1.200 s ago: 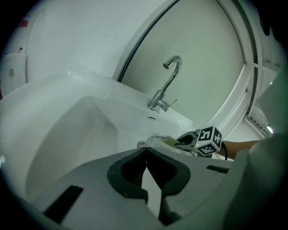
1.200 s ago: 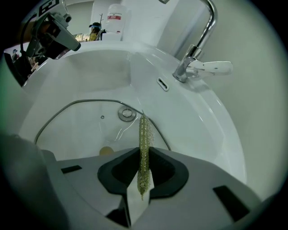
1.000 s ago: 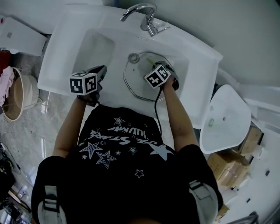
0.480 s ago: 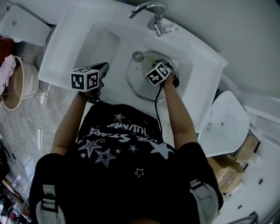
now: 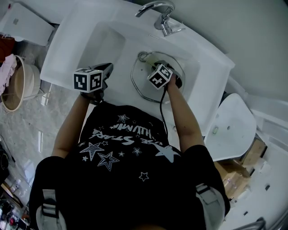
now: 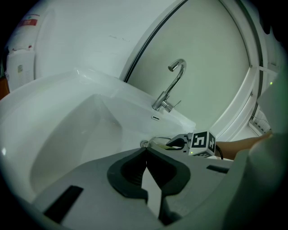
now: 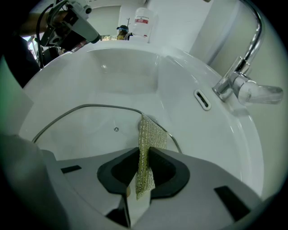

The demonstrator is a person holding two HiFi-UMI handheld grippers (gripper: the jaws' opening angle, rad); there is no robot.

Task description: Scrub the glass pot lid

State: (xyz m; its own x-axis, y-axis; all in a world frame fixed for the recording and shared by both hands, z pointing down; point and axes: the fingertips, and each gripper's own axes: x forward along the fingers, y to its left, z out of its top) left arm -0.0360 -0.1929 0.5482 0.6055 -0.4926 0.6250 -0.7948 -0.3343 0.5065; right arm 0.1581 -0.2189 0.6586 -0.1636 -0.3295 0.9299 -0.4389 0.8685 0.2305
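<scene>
The glass pot lid (image 5: 143, 83) lies flat in the white sink basin (image 5: 108, 42), its metal rim (image 7: 90, 107) and small vent hole (image 7: 116, 129) showing in the right gripper view. My right gripper (image 5: 175, 80) is over the lid's faucet side, shut on a gold mesh scrubbing cloth (image 7: 150, 139) that hangs onto the glass near the rim. My left gripper (image 5: 107, 69) hovers at the basin's near-left edge, away from the lid, with its jaws shut on nothing (image 6: 146, 165).
A chrome faucet (image 5: 159, 13) stands behind the lid, with the overflow slot (image 7: 202, 99) below it. A white bottle (image 7: 144, 21) sits past the basin. A toilet (image 5: 231, 121), cardboard boxes (image 5: 236, 175) and a basket (image 5: 18, 92) flank the sink.
My right gripper has slid a little to the left across the lid with the scrubbing cloth in it. The left gripper has stayed at the basin's edge.
</scene>
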